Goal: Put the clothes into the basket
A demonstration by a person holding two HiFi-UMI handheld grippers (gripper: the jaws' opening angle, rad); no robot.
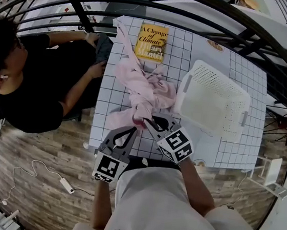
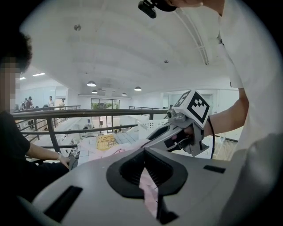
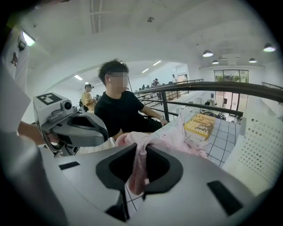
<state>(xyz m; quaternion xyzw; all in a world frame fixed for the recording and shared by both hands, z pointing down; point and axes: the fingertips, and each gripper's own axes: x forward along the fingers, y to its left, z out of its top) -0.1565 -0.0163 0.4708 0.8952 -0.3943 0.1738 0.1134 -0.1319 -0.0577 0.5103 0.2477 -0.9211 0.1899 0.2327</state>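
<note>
A pink garment (image 1: 143, 94) is spread on the gridded table (image 1: 233, 143), just left of the white basket (image 1: 215, 97) — its near edge is clenched by the right gripper (image 1: 148, 121), and the left gripper (image 1: 133, 130) is closed on it too.

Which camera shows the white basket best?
The head view: the whole basket shows from above on the table. The right gripper view catches only its perforated wall; the left gripper view shows a small far strip.
</note>
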